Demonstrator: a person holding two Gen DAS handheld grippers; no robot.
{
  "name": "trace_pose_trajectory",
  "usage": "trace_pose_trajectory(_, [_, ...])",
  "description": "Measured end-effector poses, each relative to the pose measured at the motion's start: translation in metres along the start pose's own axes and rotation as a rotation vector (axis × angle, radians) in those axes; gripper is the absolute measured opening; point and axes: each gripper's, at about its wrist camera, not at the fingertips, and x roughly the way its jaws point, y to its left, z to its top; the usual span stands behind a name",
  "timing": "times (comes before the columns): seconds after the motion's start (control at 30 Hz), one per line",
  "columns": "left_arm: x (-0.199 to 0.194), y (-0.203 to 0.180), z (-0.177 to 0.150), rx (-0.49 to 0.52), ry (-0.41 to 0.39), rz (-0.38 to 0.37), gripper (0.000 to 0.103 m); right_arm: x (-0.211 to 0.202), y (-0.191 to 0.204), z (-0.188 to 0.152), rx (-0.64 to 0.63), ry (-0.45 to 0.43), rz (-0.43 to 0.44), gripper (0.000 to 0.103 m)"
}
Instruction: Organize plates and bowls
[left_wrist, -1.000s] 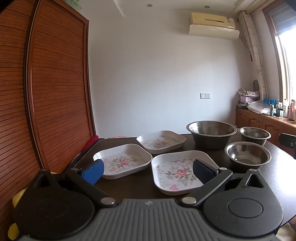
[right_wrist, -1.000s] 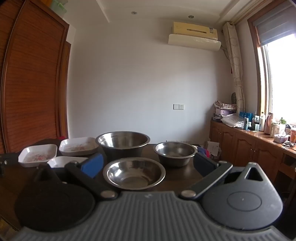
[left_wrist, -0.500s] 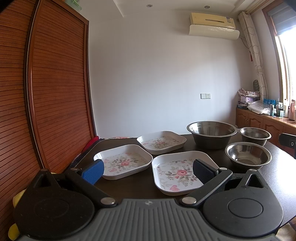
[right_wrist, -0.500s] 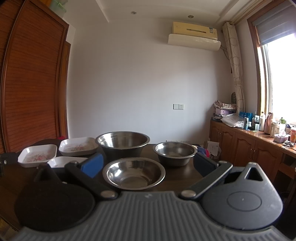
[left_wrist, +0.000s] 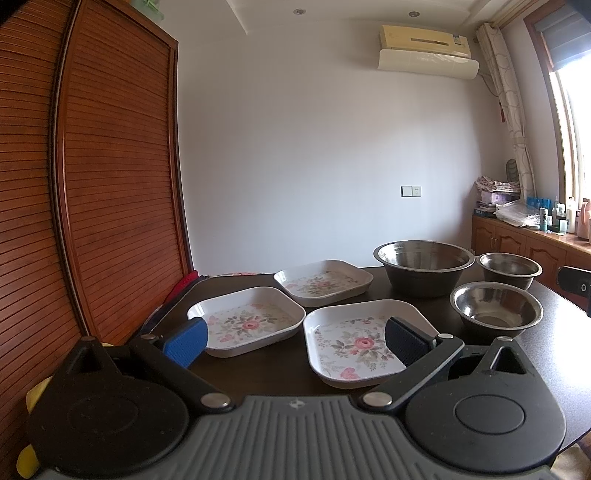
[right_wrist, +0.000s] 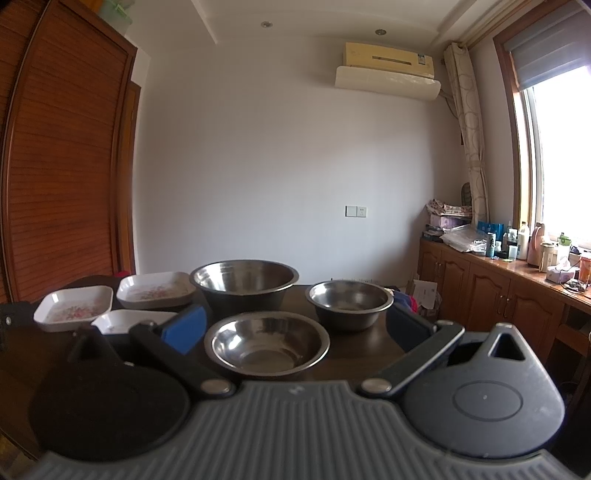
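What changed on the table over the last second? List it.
Nothing visibly changed. The left tongs and right tongs hang open and empty; the three floral plates, nearest one, and three steel bowls, nearest one, sit untouched.

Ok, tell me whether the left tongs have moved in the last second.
No. The left tongs hang open over the nearest flowered plate, framed against the wall switch just as before.
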Motion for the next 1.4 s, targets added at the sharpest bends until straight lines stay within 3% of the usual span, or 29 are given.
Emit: trace_pose_trajectory(1.4, [0.003, -0.001, -0.011, 0.004, 0.008, 0.0, 0.097, 0.001, -0.002, -0.004, 0.004, 0.008, 0.0, 0.103])
